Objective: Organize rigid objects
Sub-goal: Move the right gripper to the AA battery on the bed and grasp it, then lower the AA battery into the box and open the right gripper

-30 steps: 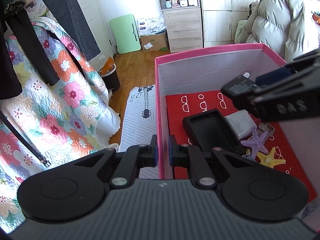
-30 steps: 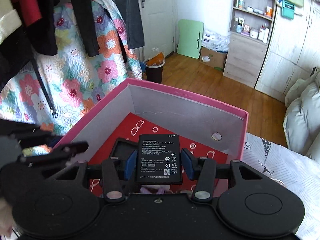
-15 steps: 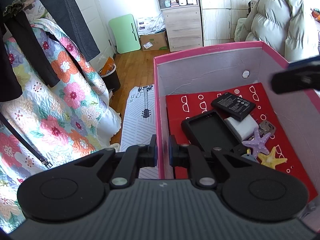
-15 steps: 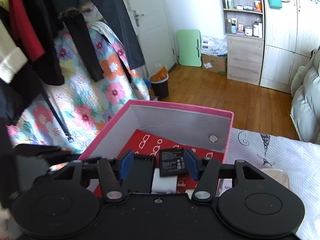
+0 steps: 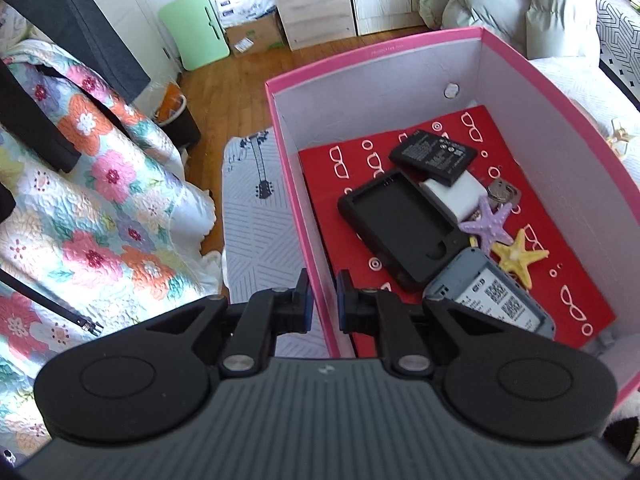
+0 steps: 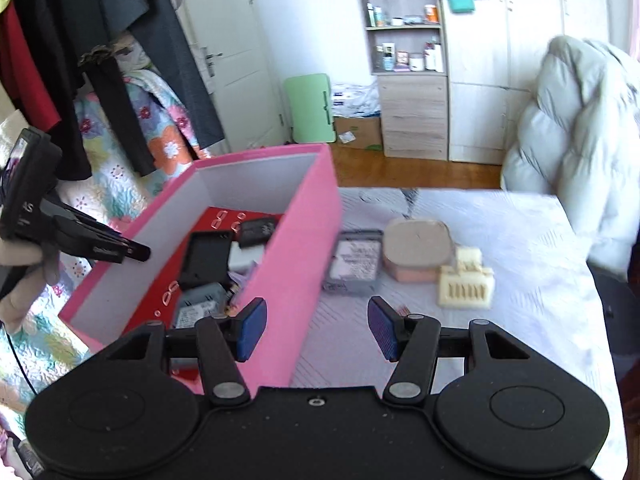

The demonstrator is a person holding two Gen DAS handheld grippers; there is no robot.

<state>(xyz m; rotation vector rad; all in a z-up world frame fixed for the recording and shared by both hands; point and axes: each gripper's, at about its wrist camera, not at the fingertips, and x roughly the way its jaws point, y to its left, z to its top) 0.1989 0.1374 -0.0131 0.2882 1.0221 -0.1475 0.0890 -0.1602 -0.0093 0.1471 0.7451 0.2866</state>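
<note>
A pink box (image 5: 376, 54) with a red lining sits on the bed. Inside lie a black battery (image 5: 434, 155), a black phone case (image 5: 396, 222), a white block (image 5: 454, 196), a purple starfish (image 5: 486, 222), a yellow starfish (image 5: 518, 256) and a grey phone back (image 5: 492, 296). My left gripper (image 5: 322, 304) is shut on the box's left wall. My right gripper (image 6: 316, 326) is open and empty, right of the box (image 6: 296, 240). On the bed ahead of it lie a grey phone back (image 6: 354, 262), a pinkish case (image 6: 418, 250) and a cream model building (image 6: 466, 282).
A floral quilt (image 5: 100, 200) and hanging dark clothes (image 6: 120, 40) are left of the box. A grey puffy jacket (image 6: 580, 120) lies at the bed's right. A wooden drawer unit (image 6: 414, 116), a green board (image 6: 310, 106) and a bin (image 5: 176, 120) stand on the floor beyond.
My right gripper let go of the black battery, which now lies in the box, then opened and swung right over the bed. My left gripper stayed on the box wall.
</note>
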